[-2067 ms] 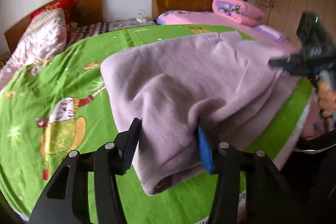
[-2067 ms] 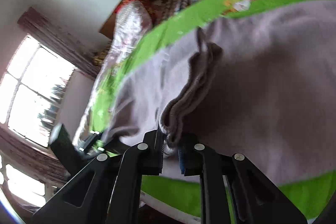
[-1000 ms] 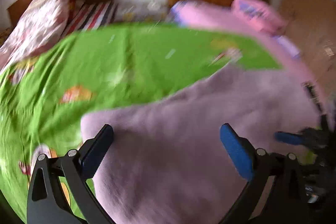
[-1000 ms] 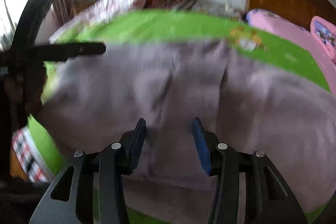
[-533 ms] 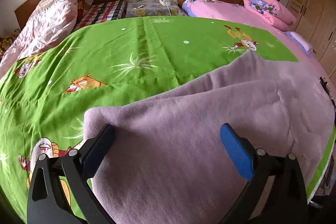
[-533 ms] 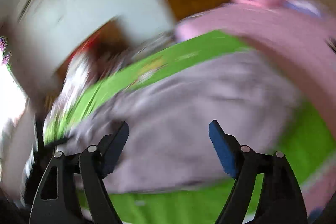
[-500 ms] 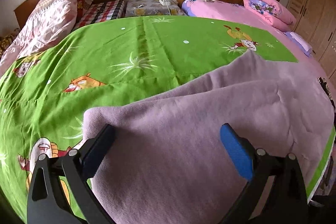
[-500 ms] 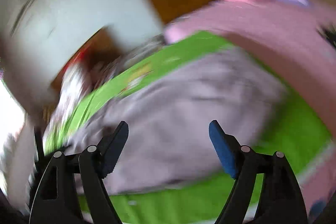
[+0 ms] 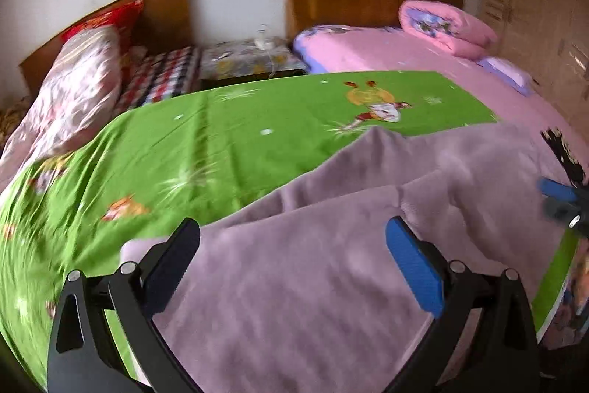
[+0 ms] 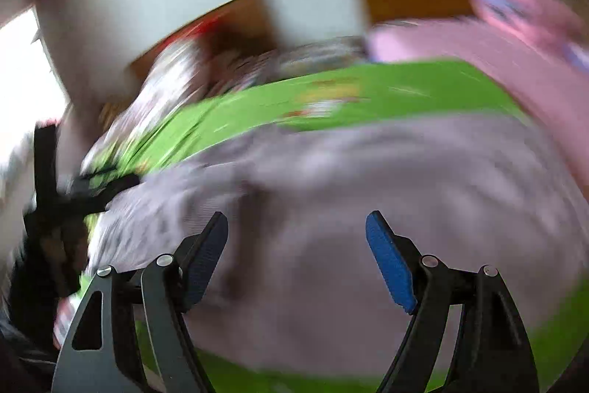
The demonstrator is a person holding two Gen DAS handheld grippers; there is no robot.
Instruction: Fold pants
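Note:
The mauve pants (image 9: 331, 245) lie folded on the green cartoon bedsheet (image 9: 221, 142), near the bed's front edge. My left gripper (image 9: 291, 256) is open and empty, just above the pants' near left part. My right gripper (image 10: 296, 253) is open and empty over the pants (image 10: 368, 190); that view is motion-blurred. The right gripper's blue pad also shows in the left wrist view (image 9: 557, 190) at the far right edge. The left gripper shows as a dark shape in the right wrist view (image 10: 55, 194) at the left.
A floral pillow (image 9: 73, 91) lies at the head of the green bed before a wooden headboard (image 9: 162, 10). A pink bed (image 9: 423, 58) with a rolled pink quilt (image 9: 445, 21) stands to the right. A wardrobe (image 9: 533, 6) is at the far right.
Both grippers have let go of the pants and opened wide. The pants now lie flat on the sheet. The right gripper keeps swinging, and the left view has shifted slightly.

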